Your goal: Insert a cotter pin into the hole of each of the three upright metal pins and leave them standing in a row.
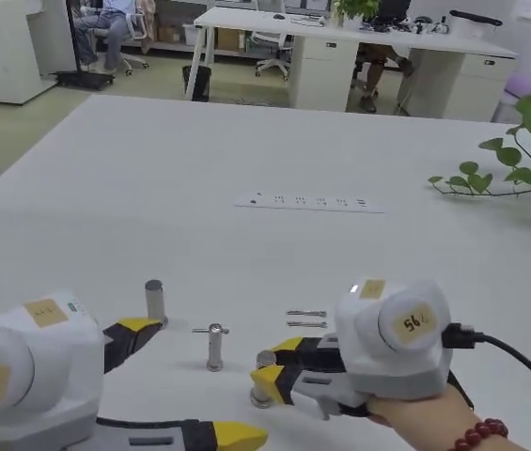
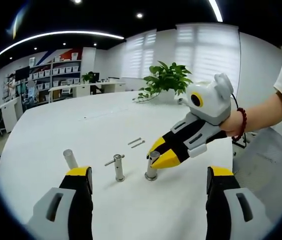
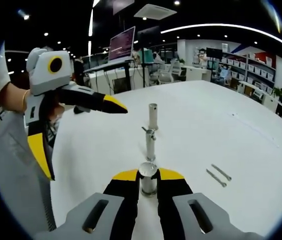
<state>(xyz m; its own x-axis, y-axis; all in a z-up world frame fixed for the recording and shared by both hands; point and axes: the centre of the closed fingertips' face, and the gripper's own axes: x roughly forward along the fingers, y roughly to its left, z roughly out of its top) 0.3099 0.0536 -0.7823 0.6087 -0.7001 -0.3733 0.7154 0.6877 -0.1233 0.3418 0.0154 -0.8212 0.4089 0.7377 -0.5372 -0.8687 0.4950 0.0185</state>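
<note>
left tongs wide apart; right tongs clamped on right metal pin; middle metal pin (cotter pin through it); spare cotter pins beyond.

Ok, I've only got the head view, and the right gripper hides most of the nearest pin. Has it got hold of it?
Observer: Yes. In the right gripper view the right gripper is shut on the pin, one jaw on each side.
Operator: Any cotter pin in it?
Observer: None that I can see. The left gripper view shows its top bare, unlike the middle pin, which has a cotter pin across it.
Operator: Is it upright?
Observer: It looks so. In the left gripper view it stands with its base on the table.
</note>
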